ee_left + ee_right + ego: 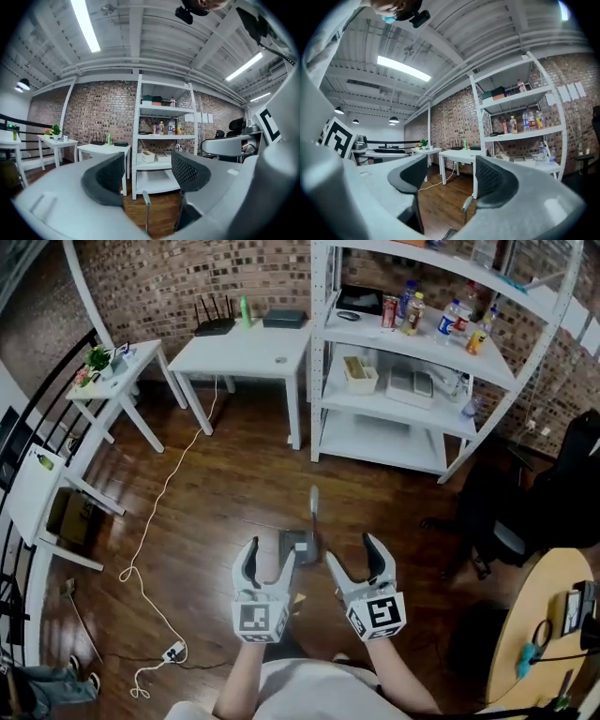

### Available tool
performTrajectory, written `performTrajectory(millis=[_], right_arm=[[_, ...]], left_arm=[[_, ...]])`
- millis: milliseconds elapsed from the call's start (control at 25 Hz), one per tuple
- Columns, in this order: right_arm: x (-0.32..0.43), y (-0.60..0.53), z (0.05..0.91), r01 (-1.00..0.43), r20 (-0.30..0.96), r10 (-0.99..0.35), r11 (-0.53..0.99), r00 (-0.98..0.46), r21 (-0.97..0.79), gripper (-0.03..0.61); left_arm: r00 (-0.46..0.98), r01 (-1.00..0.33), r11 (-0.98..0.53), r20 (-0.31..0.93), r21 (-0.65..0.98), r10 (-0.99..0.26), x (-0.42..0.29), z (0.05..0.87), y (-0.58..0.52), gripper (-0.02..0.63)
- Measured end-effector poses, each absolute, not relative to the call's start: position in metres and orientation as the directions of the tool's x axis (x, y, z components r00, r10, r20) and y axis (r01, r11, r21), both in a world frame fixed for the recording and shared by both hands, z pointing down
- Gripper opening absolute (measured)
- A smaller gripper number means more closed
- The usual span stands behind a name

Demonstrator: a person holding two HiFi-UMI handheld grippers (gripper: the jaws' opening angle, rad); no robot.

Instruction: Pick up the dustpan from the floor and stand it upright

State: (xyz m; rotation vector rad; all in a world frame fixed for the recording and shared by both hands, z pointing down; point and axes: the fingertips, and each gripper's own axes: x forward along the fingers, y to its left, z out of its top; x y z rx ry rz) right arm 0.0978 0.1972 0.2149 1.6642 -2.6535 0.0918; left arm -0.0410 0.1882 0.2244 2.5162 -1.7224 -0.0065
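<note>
The grey dustpan [300, 544] stands upright on the wooden floor, its handle [313, 504] pointing up. It shows in the head view just beyond and between my two grippers. My left gripper [269, 561] is held level above the floor to the dustpan's left, open, with nothing between its fingers. My right gripper [355, 557] is level to the right of it, also open and empty. In the left gripper view the dustpan handle [146, 212] rises low between the jaws, farther off. The right gripper view shows the dustpan handle [465, 208] low in the gap too.
A white shelf unit [412, 381] with bottles and boxes stands ahead against the brick wall. A white table [246, 351] is to its left, smaller white tables [117, 381] farther left. A white cable [159, 512] runs across the floor. A black chair [511, 512] and a round wooden table [544, 615] are at right.
</note>
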Motion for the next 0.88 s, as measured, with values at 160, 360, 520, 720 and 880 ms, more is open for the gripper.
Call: performTrajectory(millis=[160,360,520,720,880], right_arm=[[0.177,0.256,0.222,-0.907,0.113,-0.903,0.399,-0.414,-0.132,0.302],[0.221,0.288,0.203,-0.931,0.165,-0.917,0.348,-0.363,-0.113,0.302],[0.205,0.297,0.16,-0.925,0.101,-0.92,0.379,-0.378,-0.007,0.302],[0.198,0.314,0.146,-0.94,0.094,-0.935,0.34,-0.341,-0.029,0.302],[0.178,0.328,0.151,-0.933,0.111,-0.927,0.357,-0.359,-0.039,0.302]], left_arm=[[0.401,-0.914,-0.392,0.091,0.102,-0.912,0.046,0.218,0.26,0.319],[0.422,-0.905,-0.412,0.102,0.105,-0.901,0.075,0.186,0.299,0.319],[0.418,-0.907,-0.414,0.047,0.076,-0.907,0.054,0.151,0.295,0.318],[0.378,-0.923,-0.375,0.017,0.091,-0.926,0.008,0.134,0.314,0.316],[0.357,-0.929,-0.35,0.042,0.122,-0.933,-0.016,0.144,0.341,0.301]])
